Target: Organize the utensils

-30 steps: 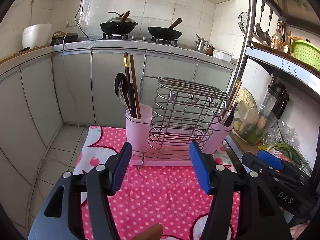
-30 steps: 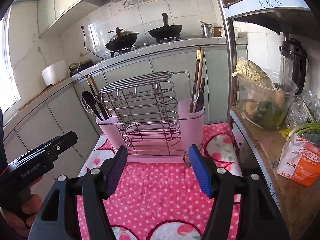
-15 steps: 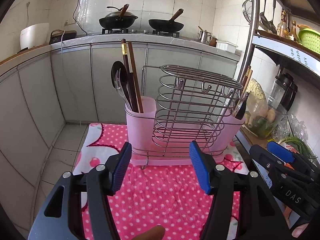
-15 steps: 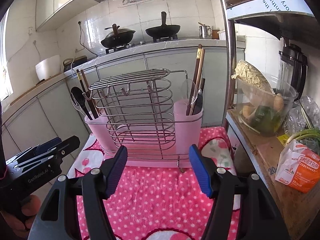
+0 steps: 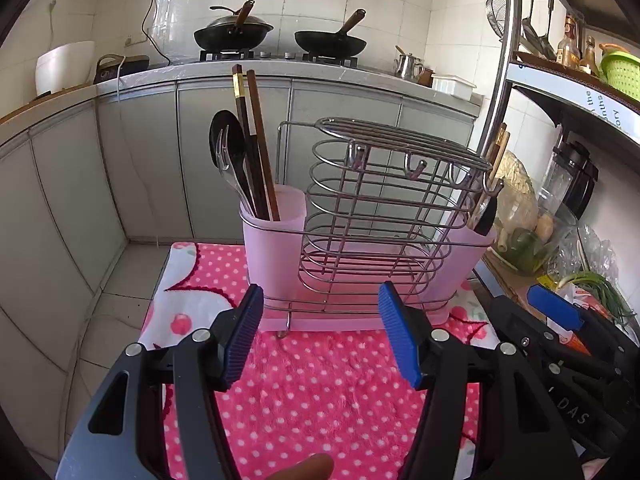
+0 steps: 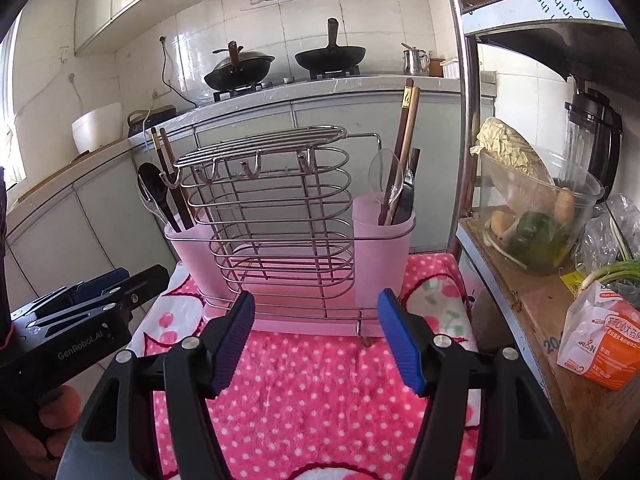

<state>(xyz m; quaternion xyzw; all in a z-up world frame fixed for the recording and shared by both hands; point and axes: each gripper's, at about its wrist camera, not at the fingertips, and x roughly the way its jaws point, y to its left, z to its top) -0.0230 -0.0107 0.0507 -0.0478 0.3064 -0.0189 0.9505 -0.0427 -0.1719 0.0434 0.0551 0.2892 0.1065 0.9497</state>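
Both claws, left (image 5: pixel 320 334) and right (image 6: pixel 316 338), hung apart and empty, having neared the pink-cupped wire utensil rack (image 5: pixel 384 216); sorting hadn't begun.

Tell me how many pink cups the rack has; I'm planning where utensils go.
2: one pink cup at the rack's left end, another pink cup at its right end. Both already hold utensils; none seems hidden.

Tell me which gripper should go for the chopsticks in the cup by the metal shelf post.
Right, probably. The right gripper is open and empty, and that pink cup with its chopsticks stands just ahead of it; from the left gripper it lies beyond the wire rack.
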